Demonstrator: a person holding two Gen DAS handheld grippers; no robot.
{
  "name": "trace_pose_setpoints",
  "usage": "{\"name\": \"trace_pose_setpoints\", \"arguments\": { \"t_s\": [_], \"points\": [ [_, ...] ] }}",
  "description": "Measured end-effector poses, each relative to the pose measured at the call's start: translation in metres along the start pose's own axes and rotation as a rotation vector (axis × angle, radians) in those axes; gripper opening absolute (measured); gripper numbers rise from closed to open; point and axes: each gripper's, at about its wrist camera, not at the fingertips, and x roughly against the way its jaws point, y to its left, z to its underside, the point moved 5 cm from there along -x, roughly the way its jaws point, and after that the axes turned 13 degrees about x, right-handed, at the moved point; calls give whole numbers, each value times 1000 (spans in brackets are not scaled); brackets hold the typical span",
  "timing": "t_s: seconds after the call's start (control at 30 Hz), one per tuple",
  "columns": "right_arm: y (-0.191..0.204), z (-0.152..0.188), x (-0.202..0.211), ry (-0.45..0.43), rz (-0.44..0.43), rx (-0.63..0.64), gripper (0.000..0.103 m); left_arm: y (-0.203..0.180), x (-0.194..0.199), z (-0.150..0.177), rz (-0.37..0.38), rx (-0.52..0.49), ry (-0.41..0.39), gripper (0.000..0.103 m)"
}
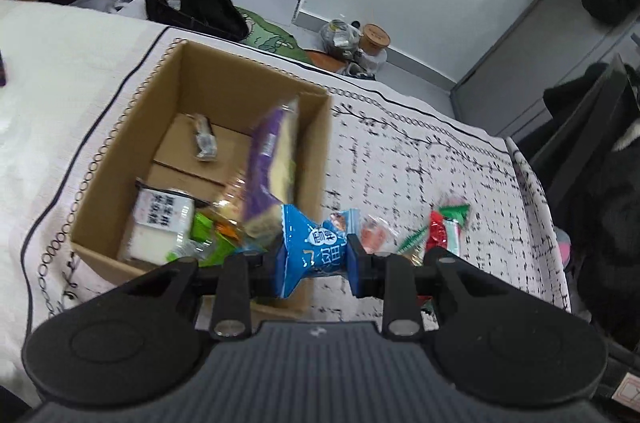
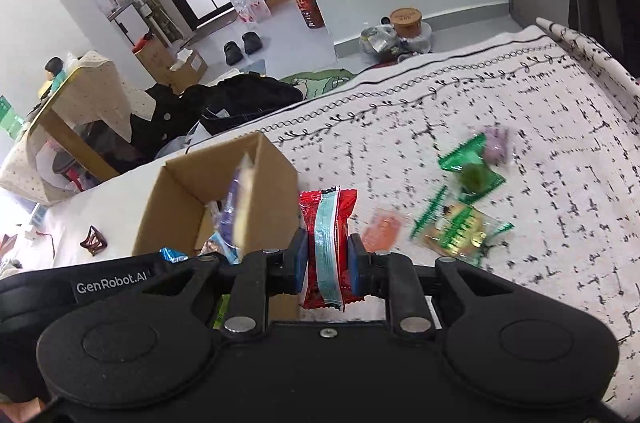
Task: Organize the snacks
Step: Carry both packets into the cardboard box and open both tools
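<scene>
The cardboard box (image 1: 192, 151) sits open on the patterned cloth (image 1: 420, 159) and is already partly filled, so the sorting looks roughly half done. Inside it, a white packet (image 1: 160, 223) lies at the 7 o'clock corner, a green packet (image 1: 204, 231) just beside it, a small dark-ended packet (image 1: 204, 139) lies on the floor of the box toward 12 o'clock, and a tall purple packet (image 1: 272, 159) leans against the wall at 3 o'clock.

The left gripper (image 1: 314, 255) is clamped on a blue packet (image 1: 312, 247), held over the box's near corner at 5 o'clock. The right gripper (image 2: 328, 259) is pinched on a red packet (image 2: 328, 243) with a pale blue stripe, just outside the box's wall at 3 o'clock. Both packets probably go into the box next.

Left on the cloth, out at 3 o'clock from the box: an orange-pink packet (image 2: 382, 229), a green-and-gold packet (image 2: 460, 227), a dark green packet (image 2: 472, 171) and a pale purple one (image 2: 498, 145), blurred. These four appear to be what remains.
</scene>
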Motion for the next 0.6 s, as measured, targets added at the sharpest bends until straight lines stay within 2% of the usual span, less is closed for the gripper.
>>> {"name": "trace_pose_setpoints", "arguments": {
  "t_s": [0.5, 0.6],
  "points": [
    [59, -21, -29, -40, -44, -59, 21, 51, 0, -52, -34, 37, -33, 29],
    [67, -26, -36, -38, -54, -58, 21, 57, -1, -62, -43, 60, -42, 33]
  ]
}}
